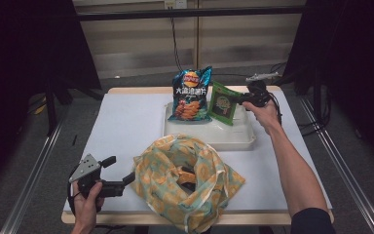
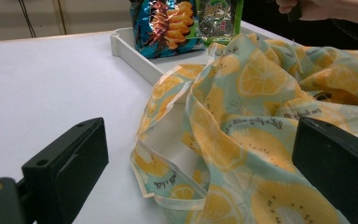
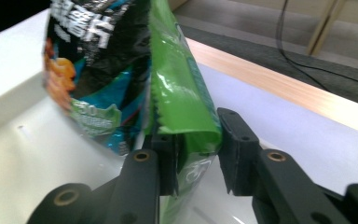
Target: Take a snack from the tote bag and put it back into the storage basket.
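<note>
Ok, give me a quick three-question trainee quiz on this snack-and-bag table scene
1. True or false: the green packet sits between the right gripper's jaws.
2. What stands beside it in the white tray? A) blue chip bag B) bottle C) bowl
3. Which thing lies between the left gripper's wide-open jaws?

Key: 1 true. 2 A. 3 the lemon-print cloth bag.

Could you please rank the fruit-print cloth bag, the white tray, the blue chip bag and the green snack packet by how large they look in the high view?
1. fruit-print cloth bag, though it lies nearest the camera
2. white tray
3. blue chip bag
4. green snack packet
</note>
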